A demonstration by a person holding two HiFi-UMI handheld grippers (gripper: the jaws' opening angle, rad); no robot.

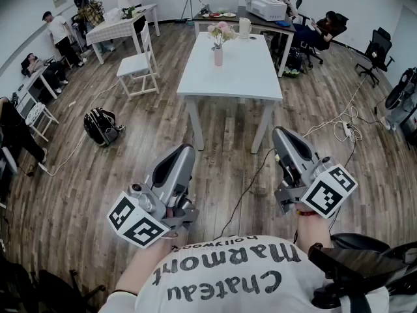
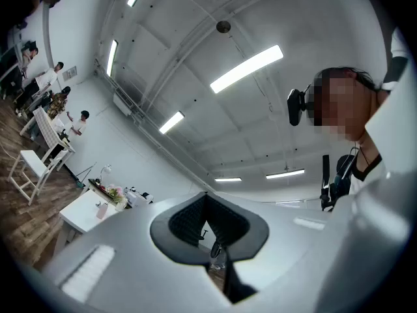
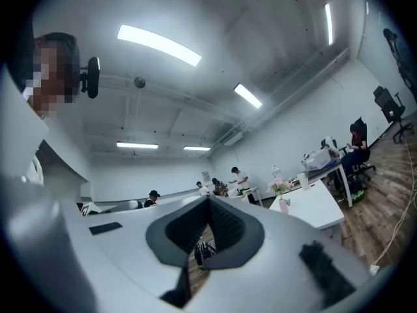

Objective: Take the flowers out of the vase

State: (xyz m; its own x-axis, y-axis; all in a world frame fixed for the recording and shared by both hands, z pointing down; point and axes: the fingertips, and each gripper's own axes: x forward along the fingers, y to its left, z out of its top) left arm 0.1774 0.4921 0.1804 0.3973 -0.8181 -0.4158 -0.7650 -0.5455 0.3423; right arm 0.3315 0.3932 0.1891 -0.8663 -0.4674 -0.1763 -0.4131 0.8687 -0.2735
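Bench (image 1: pixel 241 77), long and white, straight ahead of both jaws, well apart. Left gripper (image 1: pixel 185 150) and right gripper (image 1: pixel 281 134) side by side, jaws pressed together, gripping nothing. Vase (image 1: pixel 218 57) upright toward bench's far end, well beyond jaws, pink flowers (image 1: pixel 221 31) standing inside.

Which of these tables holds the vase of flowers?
The long white table straight ahead: the pink vase with flowers stands near its far end. The checked-cloth table lies off left.
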